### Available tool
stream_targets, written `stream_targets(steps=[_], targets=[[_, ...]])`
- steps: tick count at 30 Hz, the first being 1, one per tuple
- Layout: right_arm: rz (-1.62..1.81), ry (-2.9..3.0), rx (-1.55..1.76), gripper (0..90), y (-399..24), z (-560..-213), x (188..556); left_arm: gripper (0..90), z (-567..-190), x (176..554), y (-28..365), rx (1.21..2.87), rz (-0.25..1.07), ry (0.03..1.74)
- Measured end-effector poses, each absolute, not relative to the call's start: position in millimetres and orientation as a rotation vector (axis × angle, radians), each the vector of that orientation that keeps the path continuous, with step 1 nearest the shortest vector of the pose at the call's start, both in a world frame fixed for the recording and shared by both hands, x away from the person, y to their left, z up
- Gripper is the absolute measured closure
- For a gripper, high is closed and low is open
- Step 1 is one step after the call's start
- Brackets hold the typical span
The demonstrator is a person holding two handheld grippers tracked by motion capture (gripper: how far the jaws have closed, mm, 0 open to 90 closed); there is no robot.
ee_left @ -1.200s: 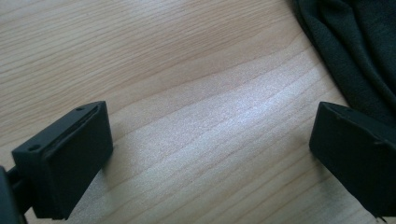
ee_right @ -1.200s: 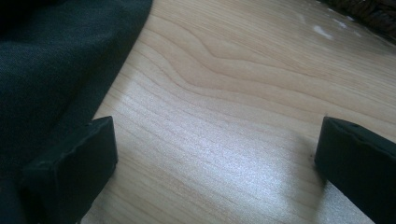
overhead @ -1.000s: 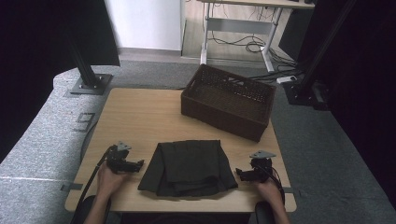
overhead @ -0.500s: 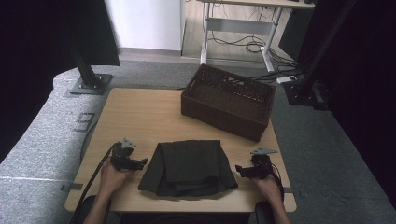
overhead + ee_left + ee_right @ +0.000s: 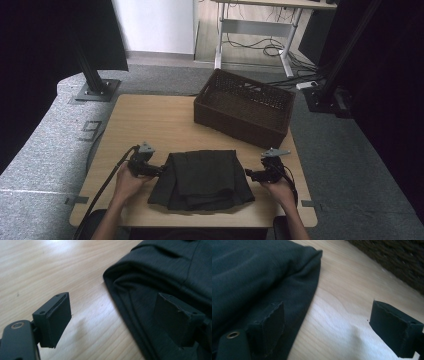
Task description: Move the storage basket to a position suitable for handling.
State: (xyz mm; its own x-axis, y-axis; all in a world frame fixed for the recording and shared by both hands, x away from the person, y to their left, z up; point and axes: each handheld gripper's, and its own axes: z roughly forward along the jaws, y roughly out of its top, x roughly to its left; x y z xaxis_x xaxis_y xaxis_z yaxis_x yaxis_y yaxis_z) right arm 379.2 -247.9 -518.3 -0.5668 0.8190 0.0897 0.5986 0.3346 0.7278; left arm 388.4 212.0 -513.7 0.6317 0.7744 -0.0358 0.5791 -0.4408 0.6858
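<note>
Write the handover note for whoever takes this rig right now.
Left claw: open, jaws just been closing, straddling the left edge of the folded dark cloth, nothing gripped.
Right claw: open, also just been closing, at the cloth's right edge, one jaw over the fabric, no grip.
The cloth lies folded near the table's front edge; the brown basket sits behind it, apart.
Done: cloth looks folded.
Left: probably grip both edges and lift it, perhaps into the basket.

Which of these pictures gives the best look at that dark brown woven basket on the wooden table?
The high view: the dark brown woven basket shows whole there, at the table's far right behind the folded black cloth. The right gripper view catches a blurred strip of its wall at the top. The left gripper view looks at cloth and tabletop.
</note>
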Motion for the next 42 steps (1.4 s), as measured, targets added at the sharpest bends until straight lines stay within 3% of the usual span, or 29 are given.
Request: stream_targets(steps=[12,22,24,33,42], targets=[[1.117,2.331,1.235,20.3,-224,-507,399,18.4,-502,405,187,2.154,0.350,0.990],[1.104,2.347,1.224,10.6,-190,-505,425,15.2,-509,420,173,2.171,0.338,1.016],[1.072,2.343,1.232,4.4,-181,-509,434,14.2,-512,423,172,2.172,0.341,1.028],[0.930,2.346,1.218,0.0,-170,-527,450,10.6,-530,431,169,2.206,0.314,1.051],[0.989,2.331,1.276,0.0,-175,-540,440,10.8,-533,428,168,2.210,0.293,1.045]])
